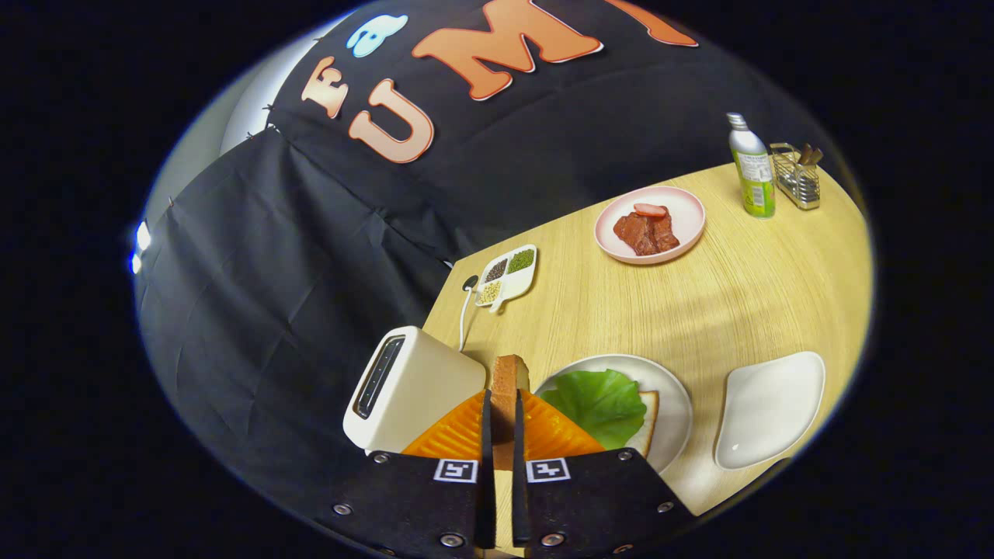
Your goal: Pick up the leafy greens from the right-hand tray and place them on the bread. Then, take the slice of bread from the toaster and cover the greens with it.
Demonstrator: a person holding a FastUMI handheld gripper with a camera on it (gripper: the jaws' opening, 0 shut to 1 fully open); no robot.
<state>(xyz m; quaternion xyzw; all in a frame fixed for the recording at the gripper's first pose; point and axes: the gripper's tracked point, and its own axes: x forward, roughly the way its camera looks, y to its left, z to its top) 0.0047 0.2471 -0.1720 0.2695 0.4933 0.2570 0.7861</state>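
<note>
The gripper (503, 404) is clamped on a slice of bread (509, 388), both fingers pressing its flat faces, the slice standing on edge between them with its crust top poking out just beyond the tips; at about ten o'clock from the fingers, just beside them, sits the toaster (408, 388), its slot dark; at about two o'clock, close by, a round white plate (674, 404) carries the leafy greens (602, 404), which lie on top of another bread slice (648, 423) whose pale edge peeks out on the far right of the leaf; further toward three o'clock, apart from the plate, rests a white tray (769, 407); all stand on a wooden table (745, 295); beyond the toaster, near twelve o'clock, a small divided dish (509, 276) holds grains or seeds, a white cable (463, 318) beside it; farther, toward one o'clock, a pink plate (683, 225) bears red meat pieces (646, 231); farthest, at about two o'clock, a bottle (752, 167) stands upright just beside a wire holder (798, 177).
</note>
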